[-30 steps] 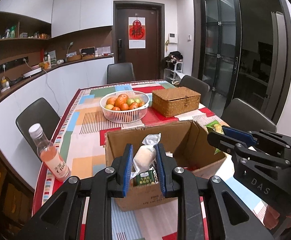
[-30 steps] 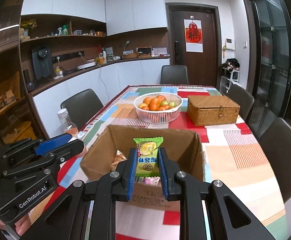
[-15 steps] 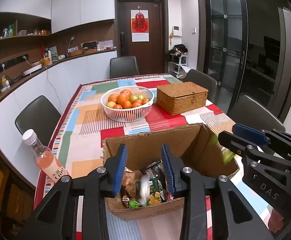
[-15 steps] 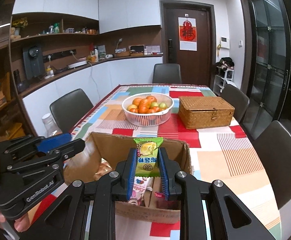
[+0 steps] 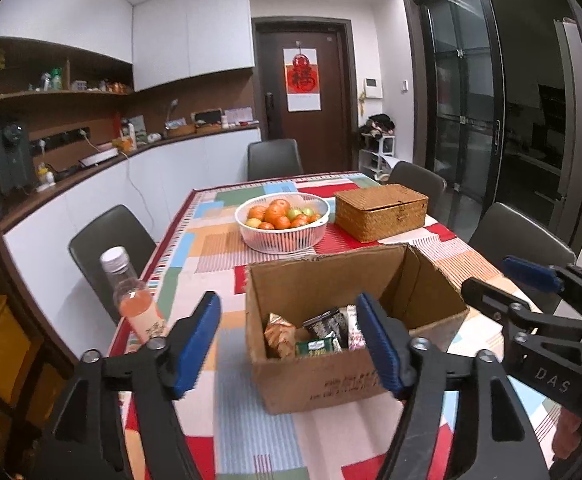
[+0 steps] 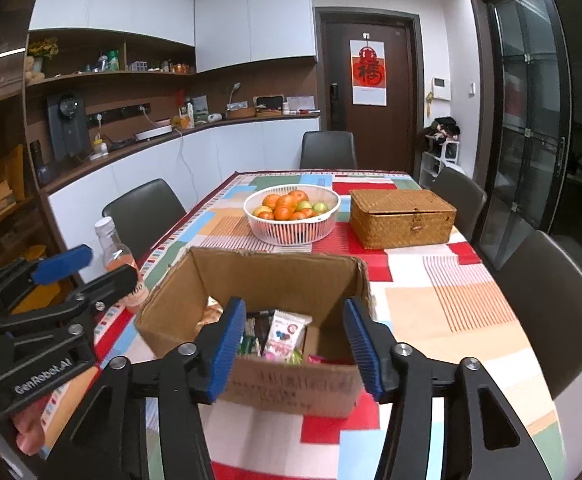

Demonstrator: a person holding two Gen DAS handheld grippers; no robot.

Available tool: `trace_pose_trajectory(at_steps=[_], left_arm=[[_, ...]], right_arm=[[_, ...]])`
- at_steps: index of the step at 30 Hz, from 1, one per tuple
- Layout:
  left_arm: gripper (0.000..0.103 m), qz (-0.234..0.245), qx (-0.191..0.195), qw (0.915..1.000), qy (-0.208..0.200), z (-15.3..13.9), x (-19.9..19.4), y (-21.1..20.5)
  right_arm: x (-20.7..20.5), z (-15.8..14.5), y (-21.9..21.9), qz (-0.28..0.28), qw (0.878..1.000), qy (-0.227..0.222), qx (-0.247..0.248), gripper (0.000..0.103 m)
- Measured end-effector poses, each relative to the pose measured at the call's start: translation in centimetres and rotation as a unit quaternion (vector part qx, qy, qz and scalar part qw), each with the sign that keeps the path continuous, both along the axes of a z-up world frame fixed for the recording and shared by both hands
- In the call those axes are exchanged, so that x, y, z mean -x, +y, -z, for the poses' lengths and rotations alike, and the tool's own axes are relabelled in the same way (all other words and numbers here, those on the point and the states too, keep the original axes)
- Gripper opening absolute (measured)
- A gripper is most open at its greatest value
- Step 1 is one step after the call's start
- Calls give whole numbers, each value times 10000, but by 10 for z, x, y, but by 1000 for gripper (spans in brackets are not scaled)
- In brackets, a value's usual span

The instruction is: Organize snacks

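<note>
Both tools have just spread and hang empty — left tool (image 5: 289, 344), right tool (image 6: 293, 346) — their packets dropped ahead into the brown cardboard box (image 5: 323, 384); more snacks remain to fetch.

Left hand-held gripper (image 5: 291, 344) just opening, empty, before cardboard box (image 5: 331, 376) of snack packets (image 5: 323, 332), bottle (image 5: 135, 300) beside.

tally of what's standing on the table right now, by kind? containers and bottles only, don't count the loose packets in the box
Cardboard box: 1, open, snack packets inside
White fruit basket: 1
Wicker box: 1, lid shut
Drink bottle: 1, pink liquid
Total: 4

Left gripper and right gripper have just been opening; nothing is between the jaws of either.
</note>
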State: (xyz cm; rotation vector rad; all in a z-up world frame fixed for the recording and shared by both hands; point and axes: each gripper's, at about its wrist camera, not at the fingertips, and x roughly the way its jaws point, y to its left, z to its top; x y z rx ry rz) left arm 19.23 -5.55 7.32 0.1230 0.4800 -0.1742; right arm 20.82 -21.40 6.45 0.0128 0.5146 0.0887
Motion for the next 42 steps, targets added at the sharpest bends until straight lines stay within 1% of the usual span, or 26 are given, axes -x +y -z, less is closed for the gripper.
trace_pose_trajectory(at_steps=[2, 7, 10, 12, 14, 17, 19, 24, 34, 42], left_arm=[[81, -29, -39, 9999, -94, 1, 14, 1], [90, -20, -5, 9998, -202, 2, 47, 4], [95, -51, 81, 9996, -257, 1, 65, 8], [97, -82, 114, 9995, -297, 1, 76, 9], [101, -75, 117, 9994, -329, 2, 86, 9], [103, -82, 119, 9992, -365, 6, 101, 10], [103, -118, 95, 9994, -320, 10, 111, 10], [103, -153, 80, 9995, -280, 13, 125, 9], [103, -119, 207, 9997, -96, 19, 139, 11], [103, -183, 151, 9996, -154, 19, 144, 12]], right_arm=[[15, 0, 0, 49, 10000, -65, 41, 59], [55, 0, 0, 112, 9996, -226, 86, 71], [76, 0, 0, 178, 9993, -307, 135, 75], [89, 2, 0, 227, 9990, -339, 185, 75], [103, 4, 0, 268, 9986, -382, 246, 75], [117, 8, -1, 298, 9986, -391, 180, 77], [126, 11, -2, 323, 9986, -388, 123, 79], [140, 17, -5, 366, 9989, -303, 31, 80], [155, 21, -7, 336, 9990, -299, -67, 82], [157, 22, -6, 330, 9989, -322, -46, 82]])
